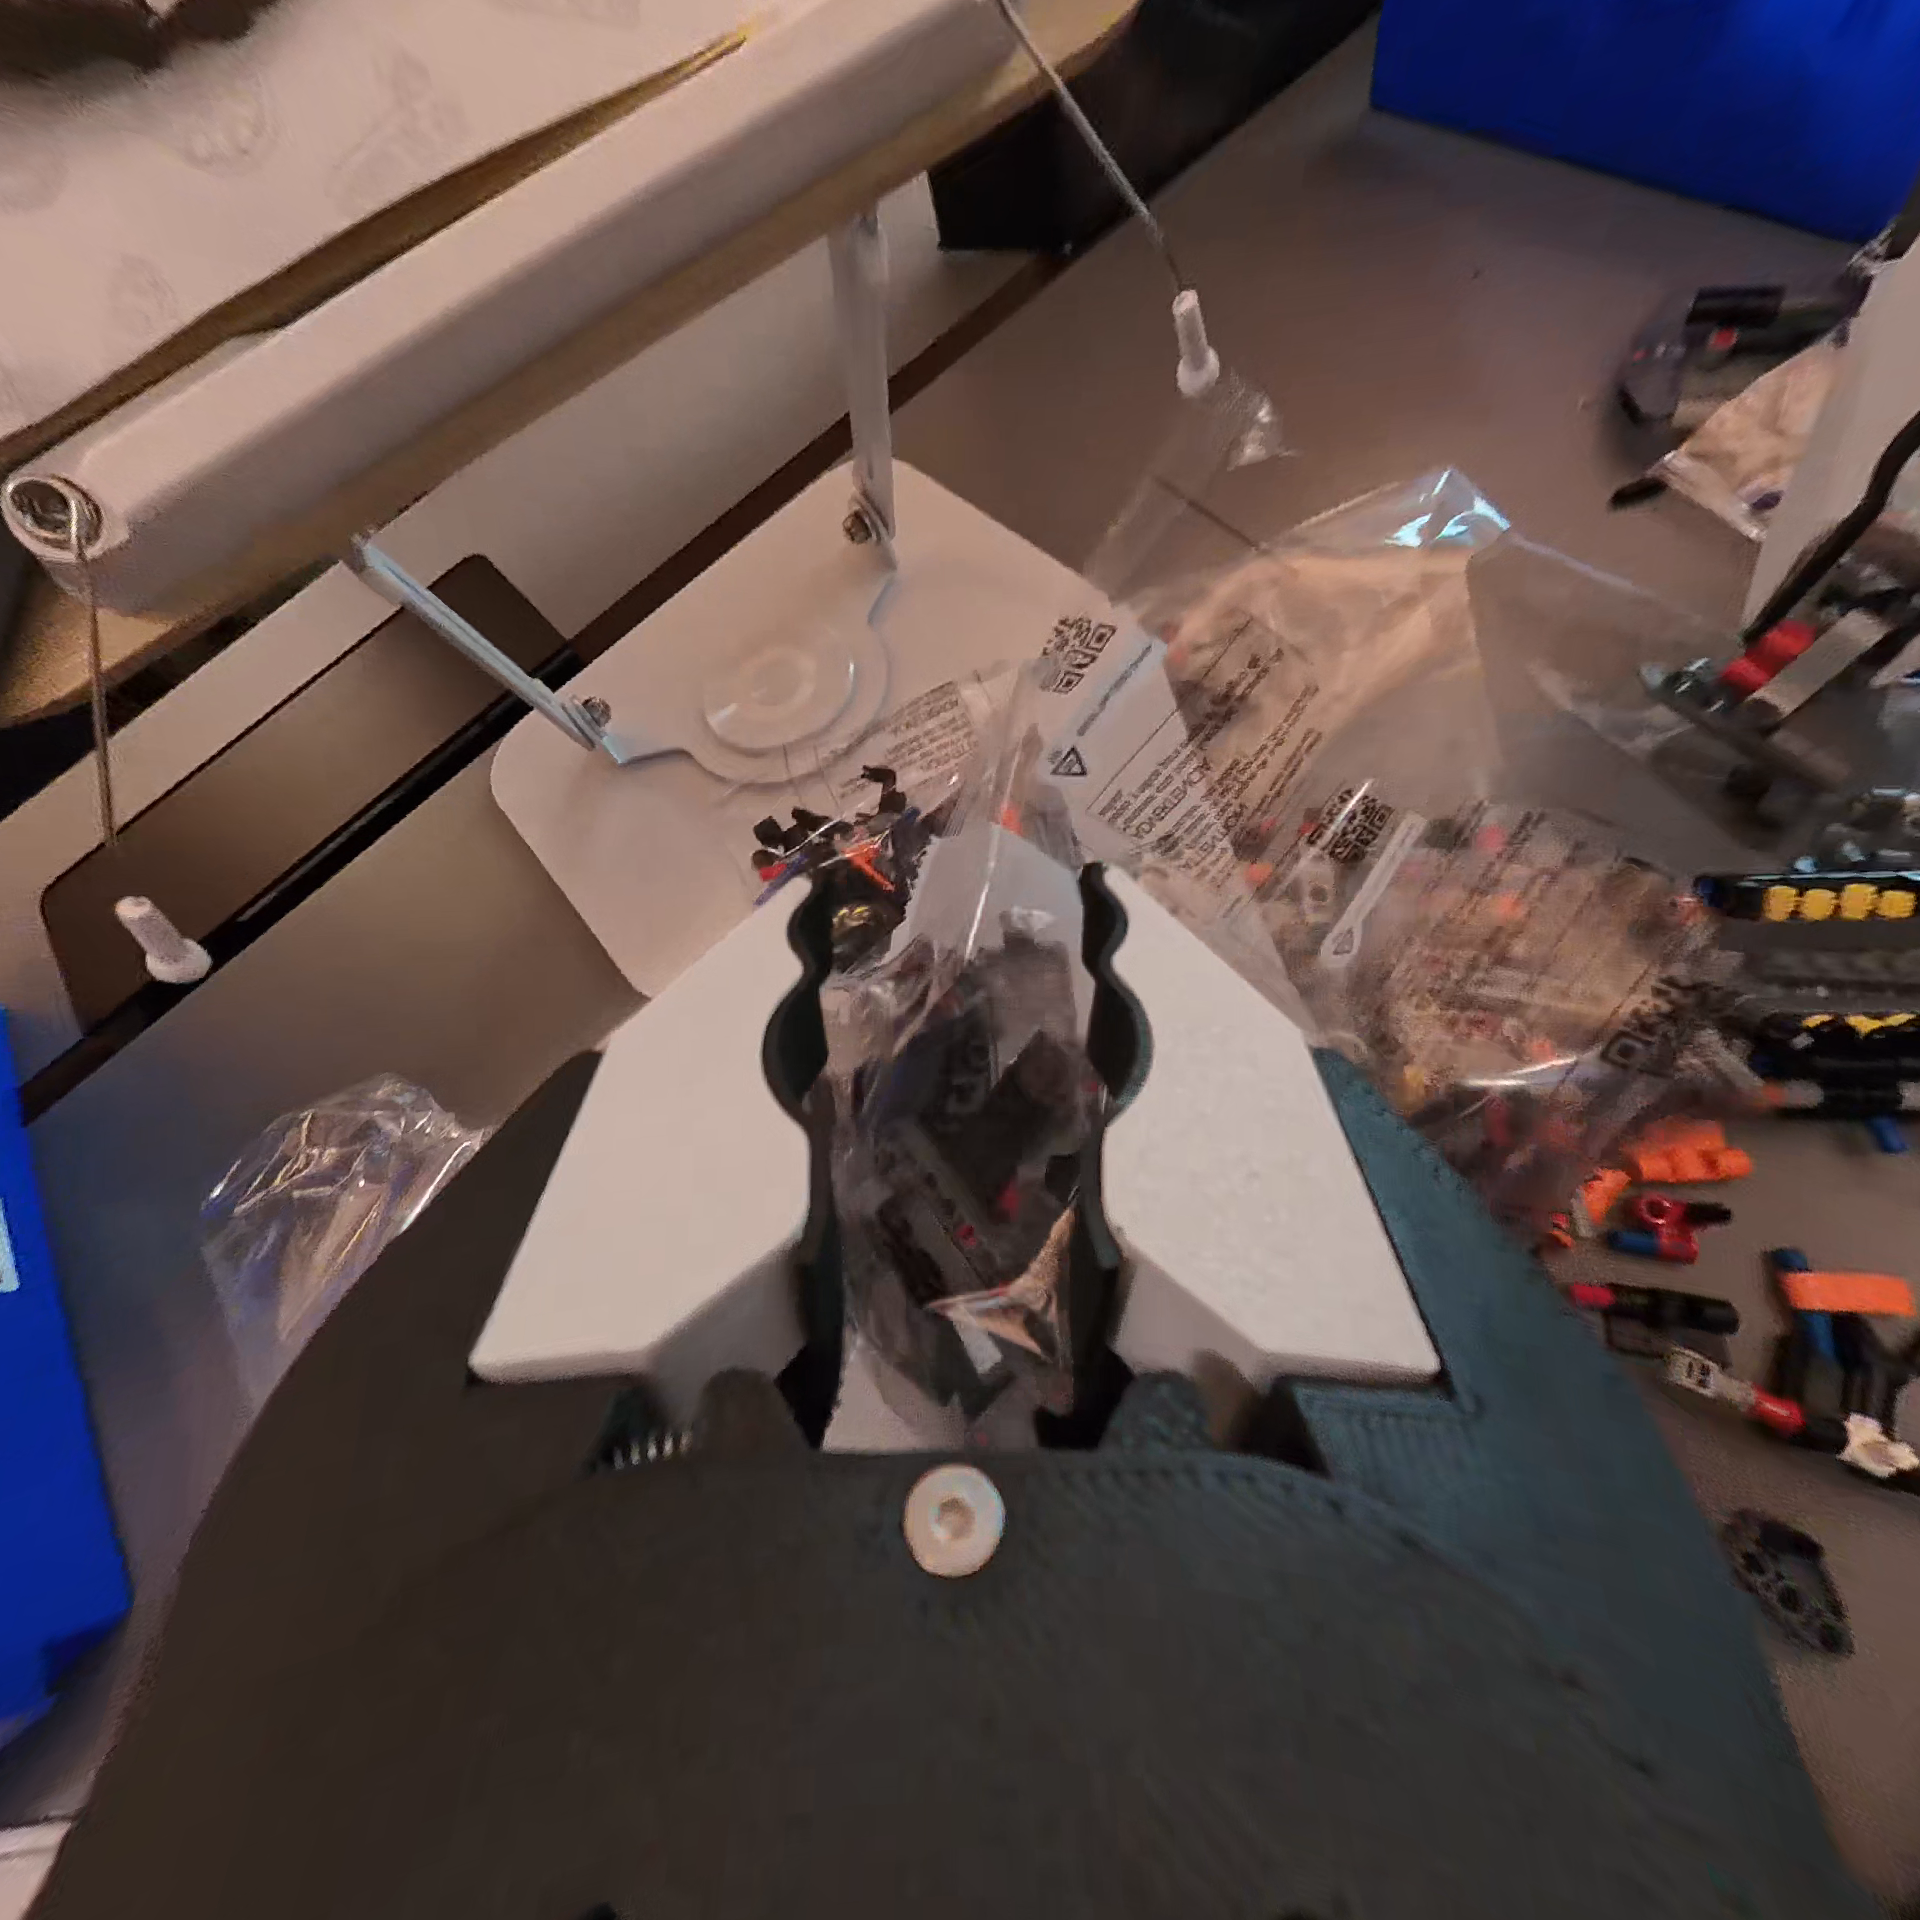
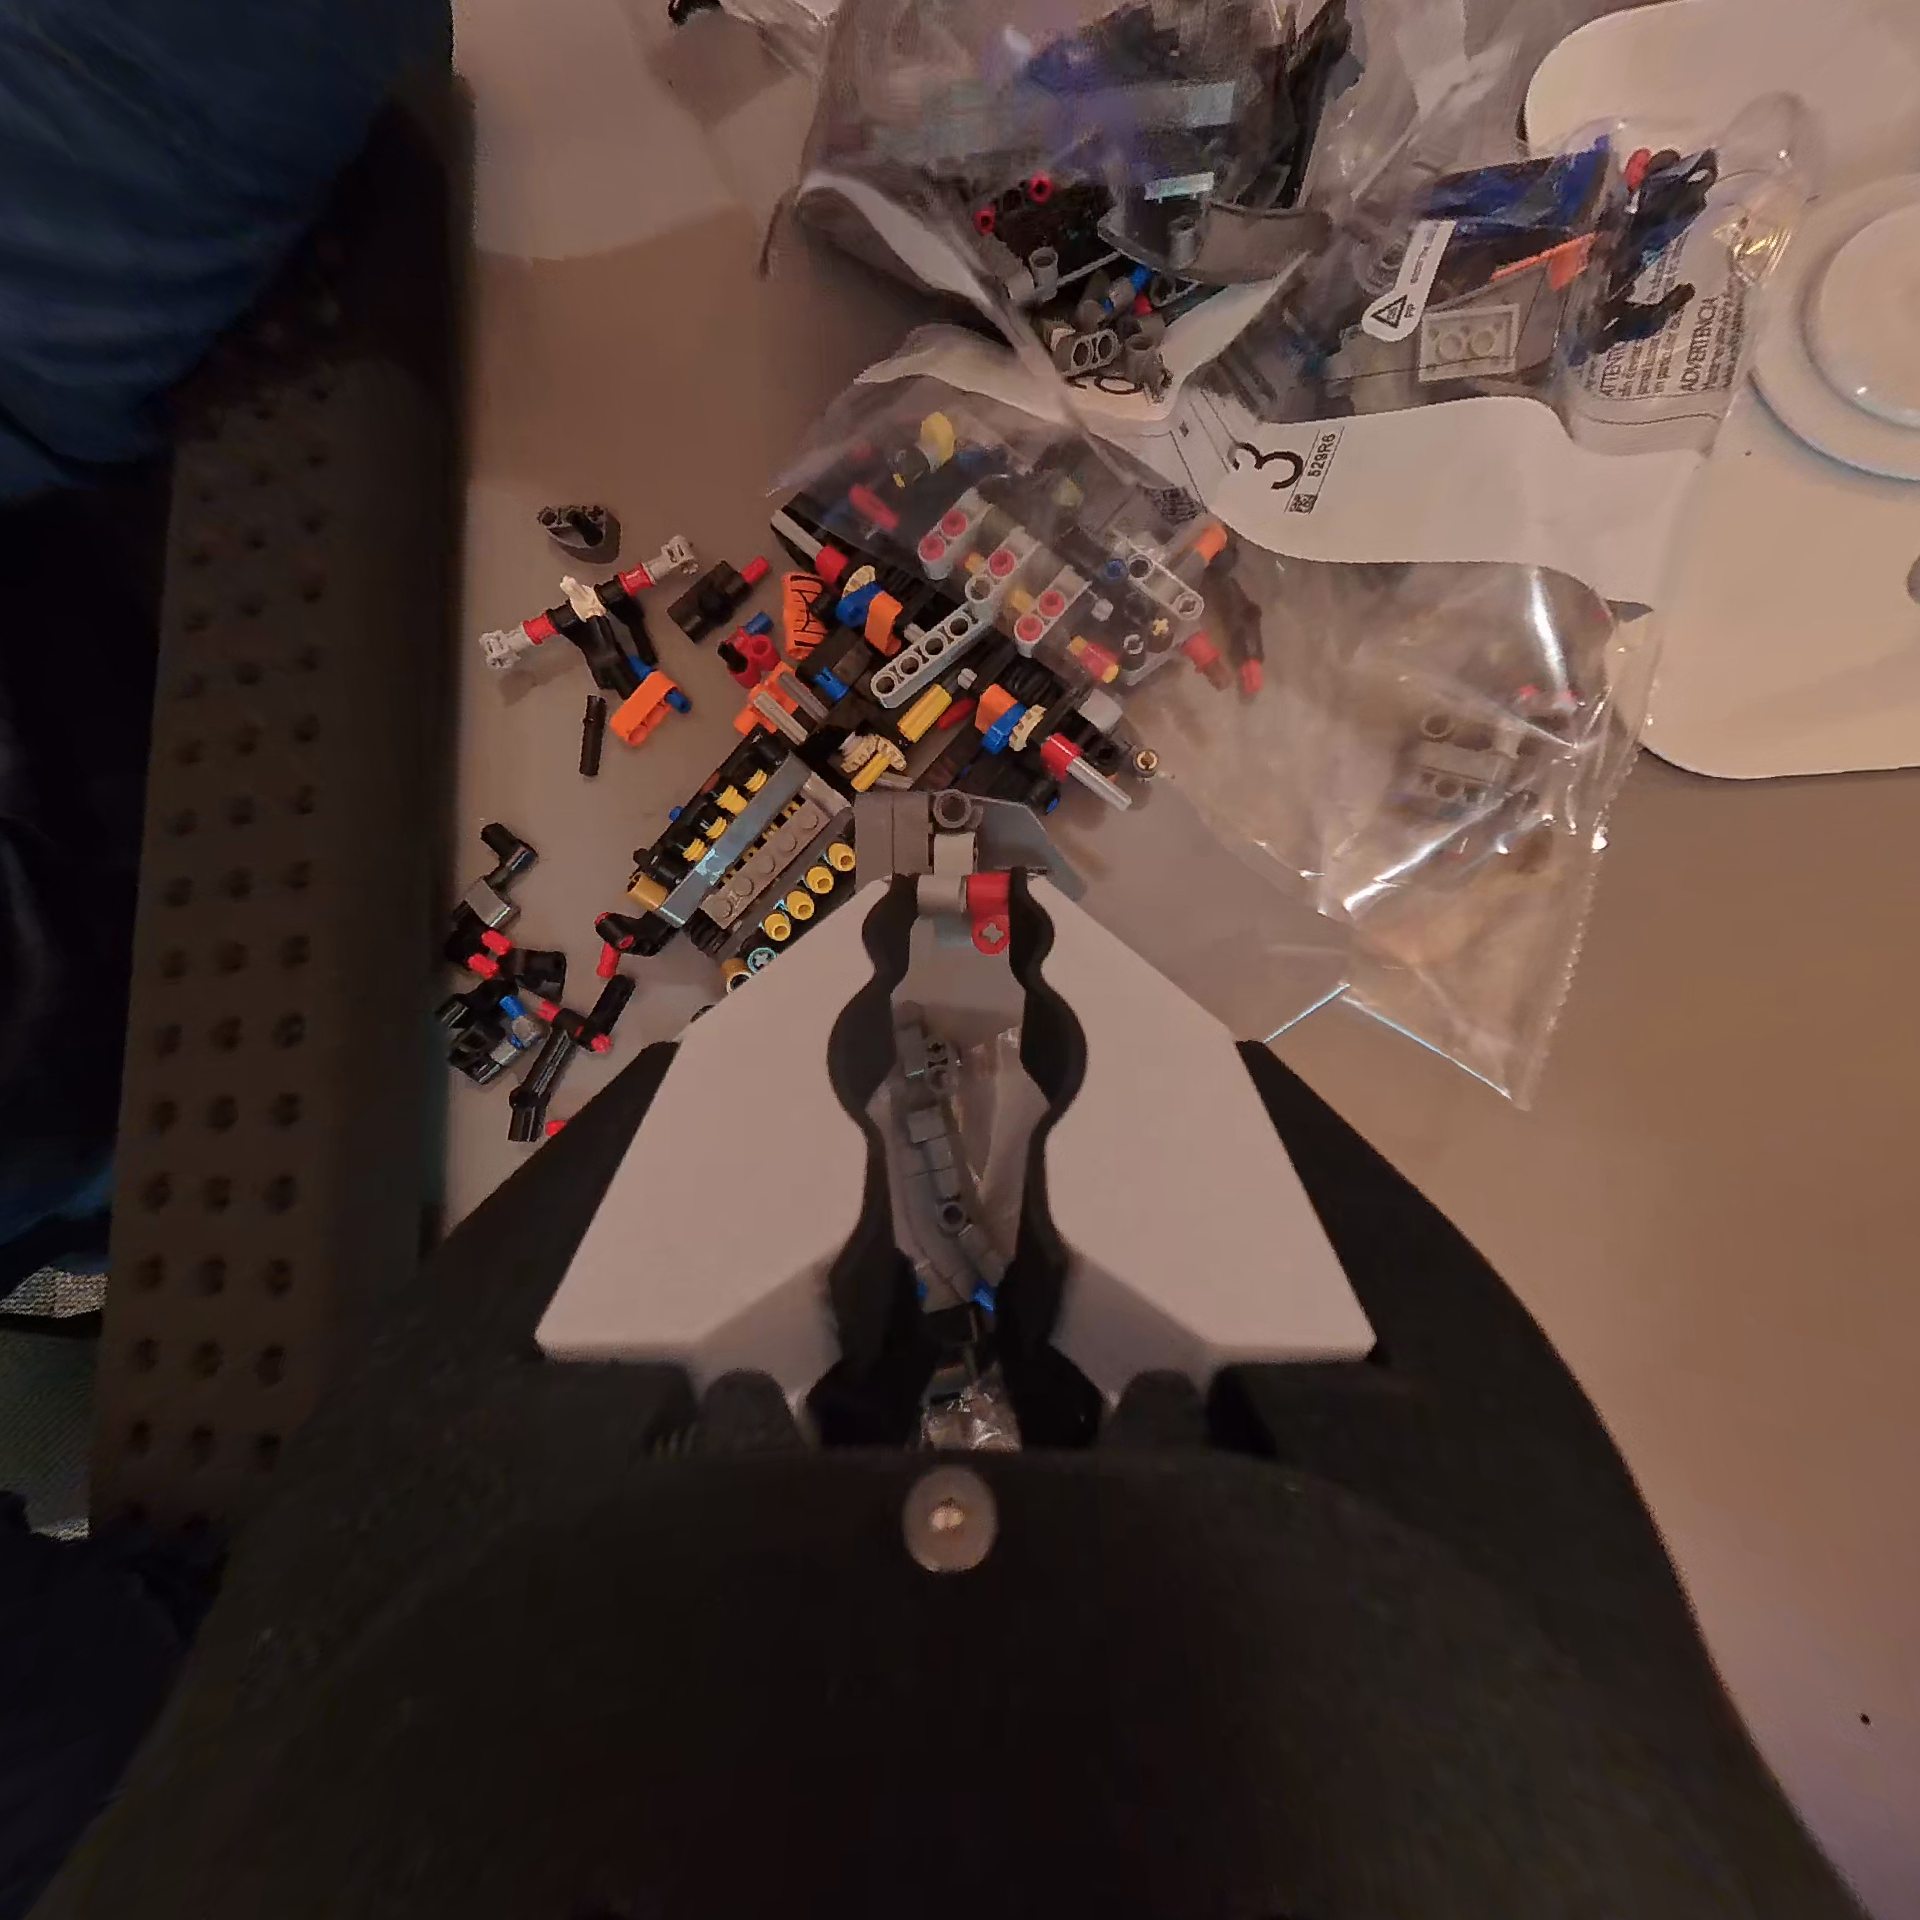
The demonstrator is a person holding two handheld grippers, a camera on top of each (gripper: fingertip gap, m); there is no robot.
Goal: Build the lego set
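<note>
The build looks early: most bricks sit in plastic bags (image 2: 1195,582) at twelve o'clock on the grey table (image 2: 1558,1351), beside a loose pile (image 2: 644,727) at ten. The left gripper (image 1: 951,935) clenches a bag of dark parts (image 1: 966,1122); the right gripper (image 2: 951,914) grasps a small grey assembly (image 2: 951,852). A white lamp base (image 1: 748,644) stands behind.

Looking like an office or lab desk. A white desk lamp (image 1: 582,343) is standing on the grey tabletop (image 2: 1558,1455). A blue bin (image 1: 1662,94) is sitting at the edge.
</note>
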